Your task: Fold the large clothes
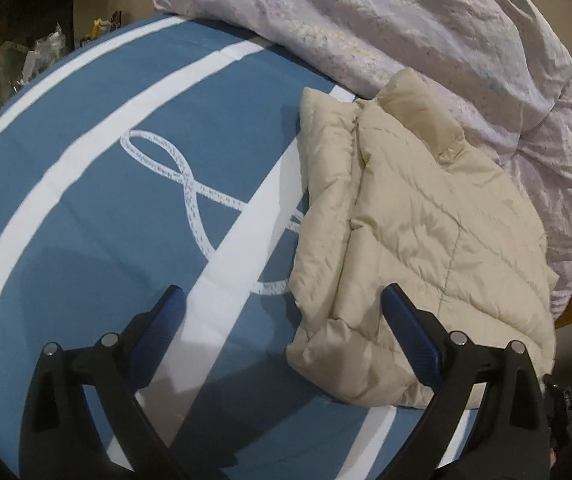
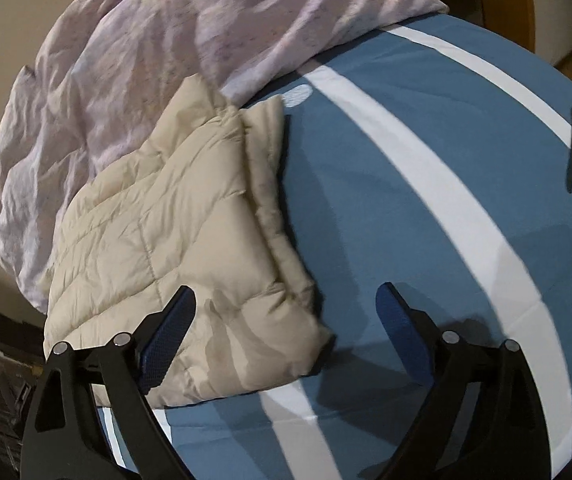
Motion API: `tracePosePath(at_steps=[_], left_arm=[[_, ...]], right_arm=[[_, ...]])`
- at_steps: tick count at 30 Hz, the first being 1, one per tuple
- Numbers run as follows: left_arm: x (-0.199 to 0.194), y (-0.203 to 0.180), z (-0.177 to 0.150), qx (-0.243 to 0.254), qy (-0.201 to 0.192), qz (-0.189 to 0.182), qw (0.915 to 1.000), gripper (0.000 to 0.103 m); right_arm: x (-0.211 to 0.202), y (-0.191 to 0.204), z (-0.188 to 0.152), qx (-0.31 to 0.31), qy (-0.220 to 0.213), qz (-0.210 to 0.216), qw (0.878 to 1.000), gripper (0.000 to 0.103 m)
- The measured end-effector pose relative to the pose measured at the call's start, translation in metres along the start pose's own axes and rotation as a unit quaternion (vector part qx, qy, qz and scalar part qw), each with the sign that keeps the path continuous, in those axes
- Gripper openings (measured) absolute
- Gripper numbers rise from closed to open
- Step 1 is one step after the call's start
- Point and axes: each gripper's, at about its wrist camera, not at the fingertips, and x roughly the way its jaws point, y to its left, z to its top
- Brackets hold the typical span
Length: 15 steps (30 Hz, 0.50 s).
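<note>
Two grippers: the left gripper (image 1: 282, 304) and the right gripper (image 2: 286, 300) are both held with the fingers spread wide, and nothing is held between them.
Jacket place: the beige puffer jacket (image 1: 418, 240) is laid on the blue striped bed sheet (image 1: 86, 208), already folded into a compact packet, with its far side touching the pale crumpled duvet (image 1: 406, 28).
Risk of springing open: the padding is thick and full of air, so it is judged that the upper layer can lift or slide off when no pressure is given.
Risk of bad grip: the shell looks smooth; if only the top layer is pinched, the packet can be pulled apart instead of moved whole.
Risk from the duvet: the collar end is pressed against the duvet, so a fold toward that side can be blocked or the duvet caught together.
Hidden parts: the sleeves and the hem are tucked inside or under the packet and are not seen; how many layers are stacked cannot be told.
Cut off: the near corner of the jacket is covered by one finger in each view.
Hard to make out: the dark clutter (image 1: 14, 60) beyond the bed is too dim to name.
</note>
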Motion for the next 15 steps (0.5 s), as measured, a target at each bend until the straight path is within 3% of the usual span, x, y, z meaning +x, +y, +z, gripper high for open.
tracePosePath(at_steps=[4,8,13,15], left_arm=[[0.003,-0.008,-0.001,0.003,-0.004,0.001,1.0000,0.096],[0.007,-0.016,0.001,0.005,-0.010,0.003,0.9999,0.084],[0.011,-0.023,-0.002,-0.003,0.000,-0.035,0.9994,0.051],[0.012,-0.026,-0.005,-0.008,0.005,-0.044,0.9990,0.043]], right_arm=[[0.008,0.008,0.004,-0.015,-0.002,-0.005,1.000,0.077],[0.014,0.014,0.003,-0.025,-0.006,-0.005,1.000,0.059],[0.017,0.016,-0.001,-0.025,-0.005,0.004,1.000,0.038],[0.017,0.014,-0.002,-0.017,-0.001,0.017,1.000,0.030]])
